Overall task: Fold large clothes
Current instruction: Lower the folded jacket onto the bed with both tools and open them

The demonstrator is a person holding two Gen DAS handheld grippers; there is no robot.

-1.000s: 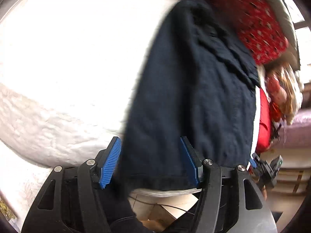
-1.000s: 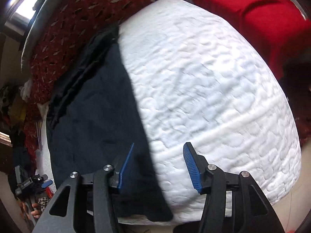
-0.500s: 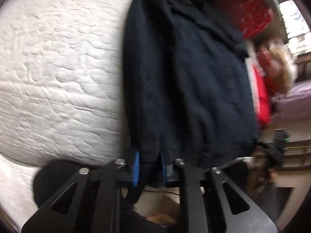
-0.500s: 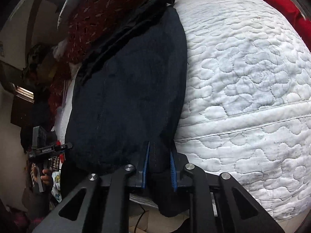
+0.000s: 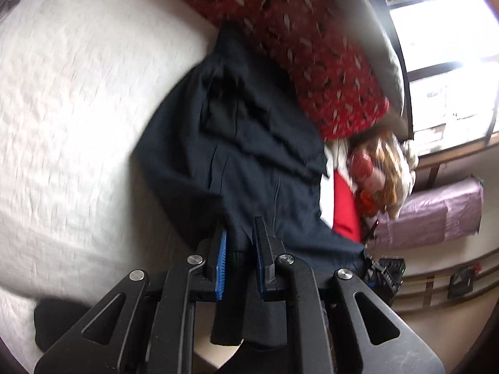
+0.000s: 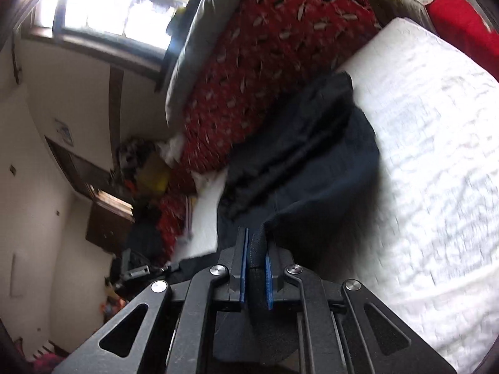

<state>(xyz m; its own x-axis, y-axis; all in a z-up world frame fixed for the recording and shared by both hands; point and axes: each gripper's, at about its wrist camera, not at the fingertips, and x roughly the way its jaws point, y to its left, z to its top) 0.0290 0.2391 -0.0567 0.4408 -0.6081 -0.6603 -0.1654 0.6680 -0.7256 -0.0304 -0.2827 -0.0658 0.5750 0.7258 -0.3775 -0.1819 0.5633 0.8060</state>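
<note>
I hold my left gripper (image 5: 238,243) and my right gripper (image 6: 255,255) low at the near edge, both pinching the hem of the dark navy cloth garment (image 5: 249,143). It lies ahead of my claws on the white quilted mattress (image 5: 71,118), reaching up to the red patterned pillow (image 5: 305,50).

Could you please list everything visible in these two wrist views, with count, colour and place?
dark garment: one, navy, on the mattress, near edge lifted
mattress: one, white quilted, under the garment
patterned cushion: one, red with pale flecks, behind the garment
window: one, bright, at the far wall
left gripper: one, black with blue pads, shut on the garment's hem
right gripper: one, black with blue pads, shut on the hem
</note>
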